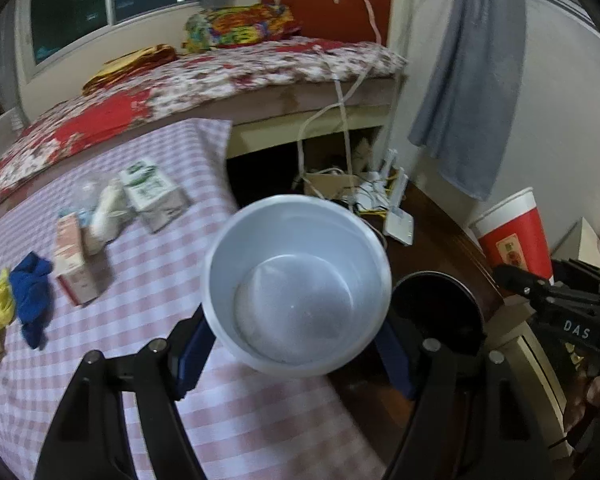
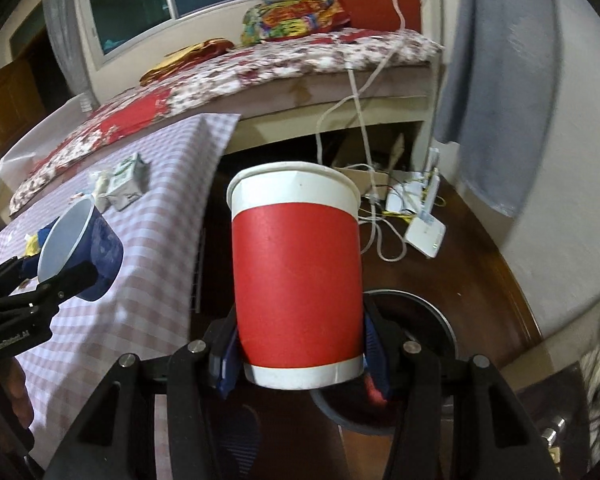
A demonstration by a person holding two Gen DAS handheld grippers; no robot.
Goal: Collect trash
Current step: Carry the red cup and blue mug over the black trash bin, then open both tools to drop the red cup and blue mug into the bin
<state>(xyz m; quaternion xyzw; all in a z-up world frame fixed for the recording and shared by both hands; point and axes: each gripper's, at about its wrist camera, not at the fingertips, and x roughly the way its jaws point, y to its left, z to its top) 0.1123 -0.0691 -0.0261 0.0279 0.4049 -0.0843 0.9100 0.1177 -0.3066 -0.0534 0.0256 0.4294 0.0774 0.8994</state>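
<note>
My left gripper (image 1: 296,344) is shut on a blue paper cup (image 1: 298,284) with a white inside, tilted mouth toward the camera, over the table's right edge. It also shows in the right wrist view (image 2: 80,248). My right gripper (image 2: 300,356) is shut on an upright red and white paper cup (image 2: 296,280), also seen at the right of the left wrist view (image 1: 514,236). A round dark bin (image 2: 412,320) sits on the floor just below both cups (image 1: 436,312). Cartons (image 1: 152,192), crumpled wrappers and blue and yellow scraps (image 1: 30,300) lie on the checkered table (image 1: 160,320).
A bed with floral cover (image 1: 220,76) stands behind the table. Cables, a cardboard box and a white router (image 2: 424,232) lie on the dark floor under the bed's end. A grey towel (image 1: 472,80) hangs at the right wall.
</note>
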